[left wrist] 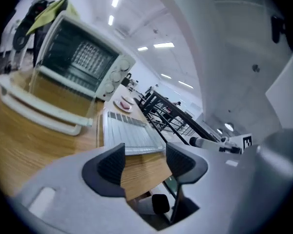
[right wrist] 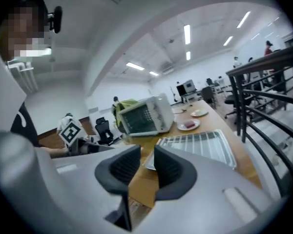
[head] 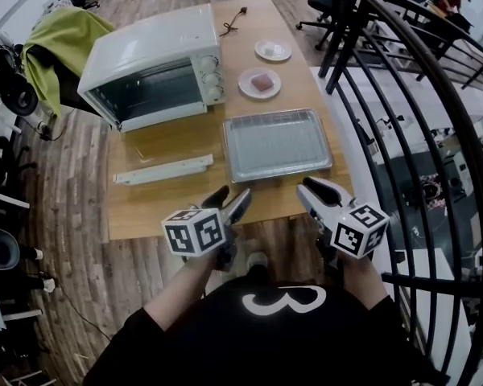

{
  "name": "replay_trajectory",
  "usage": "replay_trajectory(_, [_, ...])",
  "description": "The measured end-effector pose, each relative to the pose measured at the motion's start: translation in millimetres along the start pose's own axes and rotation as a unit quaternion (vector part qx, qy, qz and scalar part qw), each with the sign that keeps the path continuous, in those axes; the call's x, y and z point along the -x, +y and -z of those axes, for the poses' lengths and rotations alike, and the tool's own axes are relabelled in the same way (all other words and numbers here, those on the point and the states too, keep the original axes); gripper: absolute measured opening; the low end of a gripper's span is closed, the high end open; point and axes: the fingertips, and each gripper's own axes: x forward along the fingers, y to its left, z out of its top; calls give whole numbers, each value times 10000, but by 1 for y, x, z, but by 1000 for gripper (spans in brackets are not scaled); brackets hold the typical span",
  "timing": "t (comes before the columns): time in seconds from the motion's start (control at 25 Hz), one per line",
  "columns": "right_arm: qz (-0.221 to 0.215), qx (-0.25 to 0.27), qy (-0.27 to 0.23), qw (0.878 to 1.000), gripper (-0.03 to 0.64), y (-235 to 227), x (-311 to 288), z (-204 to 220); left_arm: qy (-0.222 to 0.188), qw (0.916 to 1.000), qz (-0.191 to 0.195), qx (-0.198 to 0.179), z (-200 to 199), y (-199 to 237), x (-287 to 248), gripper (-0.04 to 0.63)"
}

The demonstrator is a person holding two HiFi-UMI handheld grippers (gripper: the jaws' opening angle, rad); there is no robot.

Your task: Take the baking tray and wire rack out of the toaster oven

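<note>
Wood table (head: 145,207) fills the head view. The toaster oven (head: 149,51) sits at 10 o'clock with its door (head: 161,139) folded flat toward you. The baking tray (head: 228,153) is already out and lies at the centre, with what looks like the wire rack (head: 278,143) resting in it.

Your left gripper (head: 233,193) hangs at 6 o'clock with its jaws wide apart and empty. Your right gripper (head: 303,186) is just beside it at 5 o'clock, its jaws nearly together with a thin gap and nothing between them.

The main risk is on the 3 o'clock side. The tray's rim sits close to the table's edge there, so a sideways nudge from your right gripper could likely slide it over. Lifting the rack by one corner could also drag the light tray with it.

On the 9 o'clock side, the door's handle (head: 163,170) juts out just beside the tray. A low sweep with your left gripper could knock it.

Two plates (head: 259,83) stand at 12 o'clock of the tray, so don't push it away from you.

The black railing (head: 402,135) hems in your right side. The open room is the bare strip of wood at 6 to 7 o'clock, below the door.
</note>
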Motion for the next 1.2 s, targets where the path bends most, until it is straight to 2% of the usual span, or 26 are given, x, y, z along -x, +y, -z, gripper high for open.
replay_trajectory(0.04, [-232, 169, -57, 9996, 78, 20, 7, -4, -80, 9995, 100, -297, -5, -14, 11, 249])
replay_trajectory(0.12, [-524, 483, -145, 9974, 11, 53, 22, -10, -233, 9957, 346, -826, -12, -43, 34, 186])
replay_trajectory(0.32, [-789, 831, -342, 9928, 0, 104, 55, -21, -416, 9792, 955, -1740, -14, -105, 86, 43])
replay_trajectory(0.4, [-783, 921, -459, 9916, 0, 116, 65, -25, -490, 9717, 1093, -2037, -15, -120, 104, 20])
replay_trajectory(0.6, [-974, 1107, -775, 9860, 2, 153, 85, -30, -713, 9642, 1147, -2284, -14, -137, 139, 9])
replay_trajectory(0.8, [-1098, 1435, -820, 9801, 2, 182, 91, -29, -714, 9621, 1202, -2342, -7, -147, 156, 9])
replay_trajectory(1.04, [-1012, 1097, -966, 9841, 2, 185, 97, -29, -771, 9577, 1282, -2460, -3, -158, 169, 9])
replay_trajectory(1.2, [-1001, 1120, -1003, 9836, 2, 191, 98, -31, -807, 9572, 1247, -2484, -5, -157, 176, 9])
